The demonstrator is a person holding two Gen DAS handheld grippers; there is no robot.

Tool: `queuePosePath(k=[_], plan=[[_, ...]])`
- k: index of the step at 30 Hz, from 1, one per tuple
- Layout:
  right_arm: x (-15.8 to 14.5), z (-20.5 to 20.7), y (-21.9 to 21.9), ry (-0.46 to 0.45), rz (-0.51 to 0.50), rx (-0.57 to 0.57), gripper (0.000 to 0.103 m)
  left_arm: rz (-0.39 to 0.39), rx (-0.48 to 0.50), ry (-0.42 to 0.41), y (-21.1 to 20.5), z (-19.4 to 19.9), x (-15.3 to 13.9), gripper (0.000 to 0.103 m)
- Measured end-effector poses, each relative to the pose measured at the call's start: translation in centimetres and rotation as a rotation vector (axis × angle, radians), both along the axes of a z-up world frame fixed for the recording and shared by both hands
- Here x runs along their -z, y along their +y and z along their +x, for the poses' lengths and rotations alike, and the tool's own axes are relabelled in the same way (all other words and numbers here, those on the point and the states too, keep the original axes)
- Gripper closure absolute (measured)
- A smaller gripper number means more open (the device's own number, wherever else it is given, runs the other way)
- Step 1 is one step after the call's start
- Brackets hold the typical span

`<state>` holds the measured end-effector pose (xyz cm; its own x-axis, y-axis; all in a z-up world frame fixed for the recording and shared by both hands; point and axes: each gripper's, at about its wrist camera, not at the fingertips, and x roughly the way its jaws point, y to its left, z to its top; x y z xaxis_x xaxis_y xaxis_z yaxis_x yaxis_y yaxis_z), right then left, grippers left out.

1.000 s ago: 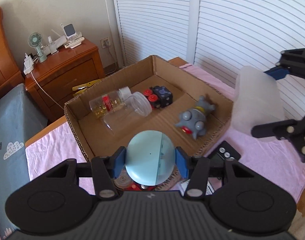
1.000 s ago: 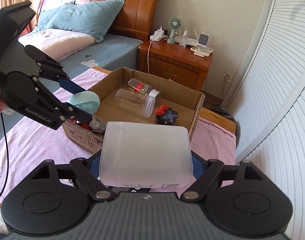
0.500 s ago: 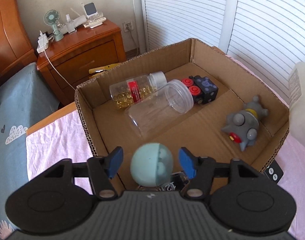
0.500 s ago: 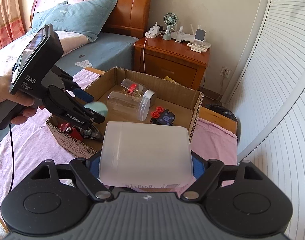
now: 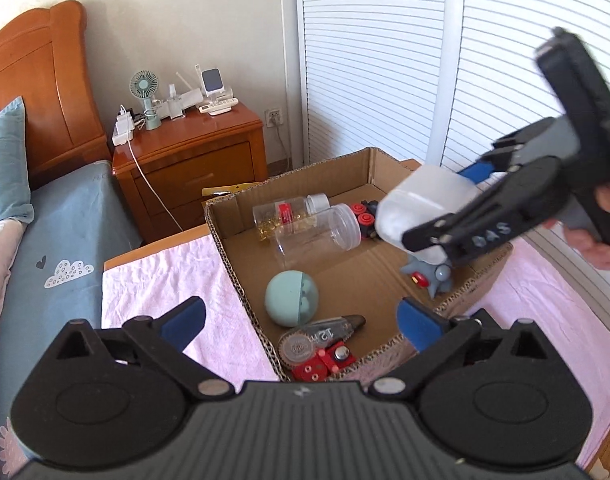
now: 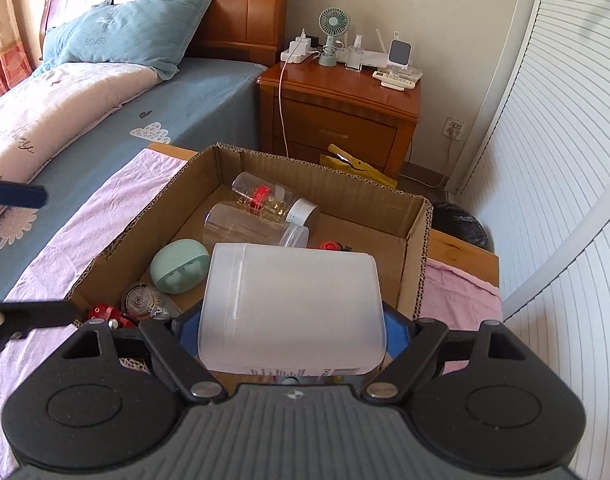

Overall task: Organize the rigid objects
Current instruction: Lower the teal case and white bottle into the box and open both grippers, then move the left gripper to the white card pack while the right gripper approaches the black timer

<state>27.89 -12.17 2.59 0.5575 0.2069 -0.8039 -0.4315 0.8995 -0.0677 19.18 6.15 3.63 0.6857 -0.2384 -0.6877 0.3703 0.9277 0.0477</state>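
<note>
A cardboard box (image 5: 241, 264) (image 6: 419, 256) stands on a pink cloth. In it lie a pale green egg-shaped case (image 5: 291, 298) (image 6: 179, 266), two clear jars (image 5: 319, 232) (image 6: 249, 224), a red-and-black toy (image 5: 365, 216), a grey toy (image 5: 429, 276) and a tape dispenser (image 5: 317, 338). My left gripper (image 5: 301, 320) is open and empty, above the box's near edge. My right gripper (image 6: 291, 326) is shut on a white translucent plastic jar (image 6: 293, 308) (image 5: 421, 216) and holds it over the box's right side.
A wooden nightstand (image 5: 185, 160) (image 6: 337, 108) with a small fan and chargers stands behind the box. A bed with blue sheets (image 6: 105, 120) lies to the left. White louvred doors (image 5: 385, 60) are on the right. A yellow clip (image 6: 357, 164) lies behind the box.
My left gripper opened and let the green case drop into the box, then drew back. My right gripper carried the white jar over the box.
</note>
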Motion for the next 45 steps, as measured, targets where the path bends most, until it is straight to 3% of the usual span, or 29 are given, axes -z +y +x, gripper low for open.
queuePosePath(k=[3,7,22,27,30,34,41,45], plan=[[1.0,1.1,1.2,0.018,0.008,0.016,0.016,0.0,0.028,0.007,0.1,-1.6,-0.2,0.001],[1.2,1.5,2.0,0.022,0.01,0.043,0.0,0.008,0.028,0.01,0.1,-2.9,0.0,0.001],[0.0,-7.3,-2.4,0.022,0.01,0.215,0.0,-0.002,-0.039,-0.043,-1.3,-7.2,1.0,0.001],[2.2,-10.2,-4.3,0.049,0.093,0.265,0.0,-0.01,-0.065,-0.049,-2.8,-9.1,2.0,0.001],[4.3,-11.5,-5.0,0.028,0.087,0.312,0.0,0.011,-0.089,-0.044,-3.6,-9.8,2.6,0.001],[7.4,-11.9,-5.8,0.092,0.126,0.377,0.0,0.033,-0.114,-0.044,-4.0,-10.3,3.0,0.001],[10.0,-11.5,-4.5,0.118,0.087,0.382,0.0,-0.007,-0.111,0.028,-4.4,-9.9,4.7,0.001],[10.6,-11.3,-3.6,0.08,0.023,0.374,0.0,-0.026,-0.092,0.076,-4.9,-9.4,5.8,0.001]])
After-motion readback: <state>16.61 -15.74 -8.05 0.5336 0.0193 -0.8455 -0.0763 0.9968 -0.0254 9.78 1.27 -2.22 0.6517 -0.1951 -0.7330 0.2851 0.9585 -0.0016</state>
